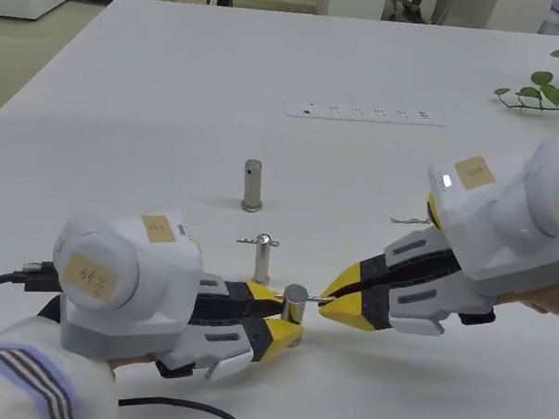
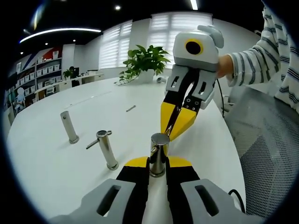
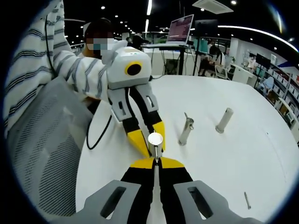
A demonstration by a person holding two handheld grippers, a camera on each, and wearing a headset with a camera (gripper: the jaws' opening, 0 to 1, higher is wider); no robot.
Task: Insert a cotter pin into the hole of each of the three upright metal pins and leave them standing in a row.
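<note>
Three grey metal pins stand upright in a row on the white worktop [image 1: 163,103]. The far pin [image 1: 251,185] is bare. The middle pin [image 1: 262,258] carries a cotter pin [image 1: 256,239] through its head. The near pin [image 1: 295,302], clamped in the left tongs [image 1: 280,311], has a second cotter pin [image 1: 319,301] touching its side. A spare cotter pin [image 1: 408,221] lies apart.
</note>
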